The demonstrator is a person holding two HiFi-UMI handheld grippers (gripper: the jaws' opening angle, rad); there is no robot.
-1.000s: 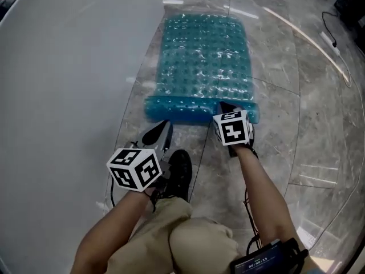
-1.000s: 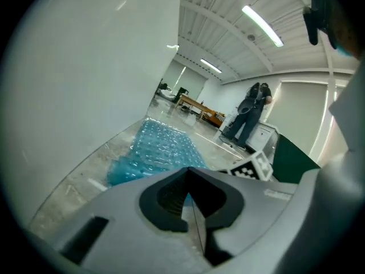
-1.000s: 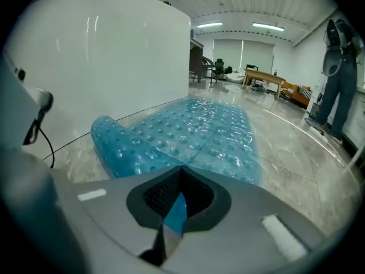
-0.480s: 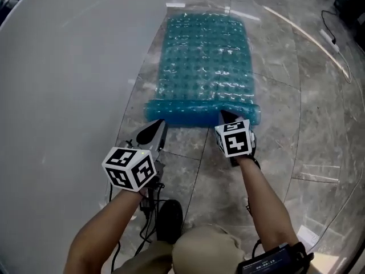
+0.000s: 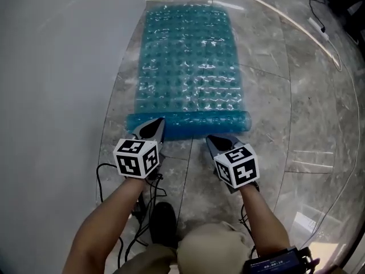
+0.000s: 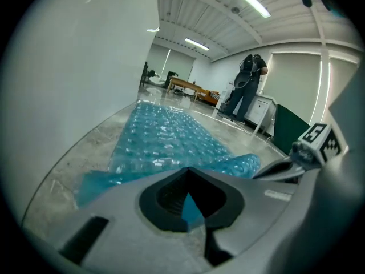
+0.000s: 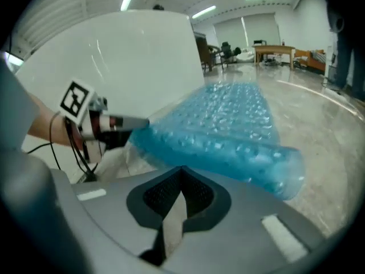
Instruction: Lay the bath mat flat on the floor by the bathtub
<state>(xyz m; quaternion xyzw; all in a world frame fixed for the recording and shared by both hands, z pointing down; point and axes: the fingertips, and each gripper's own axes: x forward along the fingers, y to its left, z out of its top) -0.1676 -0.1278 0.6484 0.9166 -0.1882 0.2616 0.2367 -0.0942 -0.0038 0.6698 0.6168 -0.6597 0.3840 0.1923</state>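
Note:
The blue bubbled bath mat (image 5: 188,61) lies flat on the stone floor along the white bathtub wall (image 5: 57,67); its near end is still a roll (image 5: 188,124). My left gripper (image 5: 154,128) is shut, its tip against the roll's left end. My right gripper (image 5: 213,141) is shut and empty, a little short of the roll. In the left gripper view the mat (image 6: 165,138) fills the floor just beyond the left gripper (image 6: 188,173). In the right gripper view, past the right gripper (image 7: 182,170), the roll (image 7: 228,153) lies ahead, and the left gripper's tip (image 7: 140,121) meets the roll's end.
Black cables (image 5: 108,176) and a black shoe (image 5: 162,224) lie on the floor near my left arm. Another cable (image 5: 319,21) runs at the far right. A person (image 6: 248,90) stands far across the room, beside tables. The bathtub wall (image 6: 74,67) rises close on the left.
My right gripper has drawn back off the roll toward me. My left gripper has dropped and reached the roll's left end. More of the mat lies flat.

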